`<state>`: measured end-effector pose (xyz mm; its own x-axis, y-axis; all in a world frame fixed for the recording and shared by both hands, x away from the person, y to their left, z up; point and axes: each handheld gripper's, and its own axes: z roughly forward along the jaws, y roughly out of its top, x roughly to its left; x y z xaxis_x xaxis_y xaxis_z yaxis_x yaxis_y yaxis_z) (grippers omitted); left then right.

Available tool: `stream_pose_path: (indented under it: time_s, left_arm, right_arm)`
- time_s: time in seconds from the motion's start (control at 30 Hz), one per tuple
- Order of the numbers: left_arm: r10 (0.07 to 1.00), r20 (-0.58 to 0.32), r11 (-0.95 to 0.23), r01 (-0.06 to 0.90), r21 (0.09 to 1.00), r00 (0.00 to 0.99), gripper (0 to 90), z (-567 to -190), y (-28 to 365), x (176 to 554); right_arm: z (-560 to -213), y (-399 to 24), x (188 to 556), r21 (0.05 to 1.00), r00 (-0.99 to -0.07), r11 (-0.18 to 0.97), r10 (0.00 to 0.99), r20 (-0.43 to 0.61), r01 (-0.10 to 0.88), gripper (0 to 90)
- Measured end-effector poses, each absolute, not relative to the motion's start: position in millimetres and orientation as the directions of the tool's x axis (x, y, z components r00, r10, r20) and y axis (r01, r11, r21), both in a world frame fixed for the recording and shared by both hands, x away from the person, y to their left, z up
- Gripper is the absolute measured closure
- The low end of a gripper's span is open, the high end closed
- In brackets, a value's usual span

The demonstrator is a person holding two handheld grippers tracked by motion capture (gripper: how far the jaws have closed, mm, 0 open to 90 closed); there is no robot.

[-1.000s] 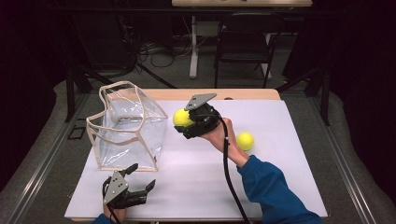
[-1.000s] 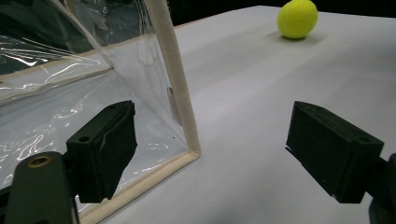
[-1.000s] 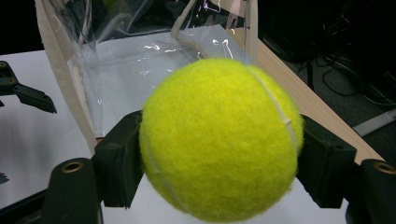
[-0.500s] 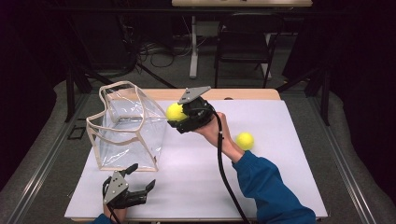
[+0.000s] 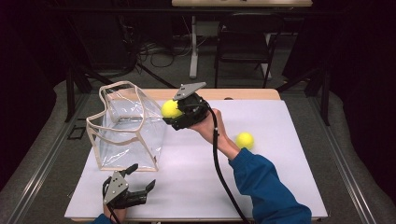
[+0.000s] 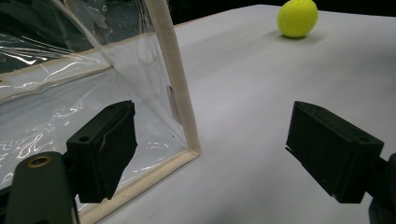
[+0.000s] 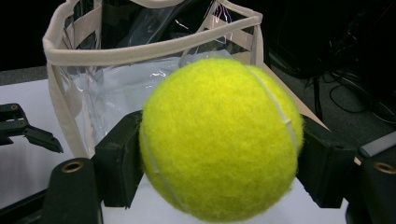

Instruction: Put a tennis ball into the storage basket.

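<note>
- Tennis ball (image 5: 170, 108): clamped between the two black jaws of the right gripper (image 5: 180, 114), held in the air just beside the near right corner of the clear plastic bag (image 5: 127, 128), about level with its rim.
- Step in hand, as judged: carrying the ball to the bag for dropping in. The next move calls for bringing the ball over the open top, clear of the cream-coloured rim band, before the jaws part.
- Ball appearance: bright yellow felt, fuzzy, with a pale curved seam; in the right gripper view (image 7: 219, 140) the pads press on its two opposite sides.
- Bag: transparent walls, cream edging and handles, standing upright with its mouth open.
- Left gripper (image 5: 135, 184): jaws wide apart, holding nothing, low on the white table (image 5: 280, 186) just before the bag's near corner.
- Second tennis ball (image 5: 244, 140): lying on the table, well apart from the bag.
</note>
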<state>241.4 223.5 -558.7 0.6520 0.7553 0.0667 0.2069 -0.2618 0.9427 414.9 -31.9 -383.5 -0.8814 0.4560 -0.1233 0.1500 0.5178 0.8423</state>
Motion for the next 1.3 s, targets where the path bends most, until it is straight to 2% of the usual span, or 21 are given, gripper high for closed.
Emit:
stream_pose_path:
  time_s: [1.3]
  left_arm:
    - [0.752,0.063,-0.255,0.201,0.946,0.656,16.1,-558,225,241]
  right_arm:
    - [-369,3,422,0.846,-0.898,0.520,0.420,-0.133,0.117,25.9]
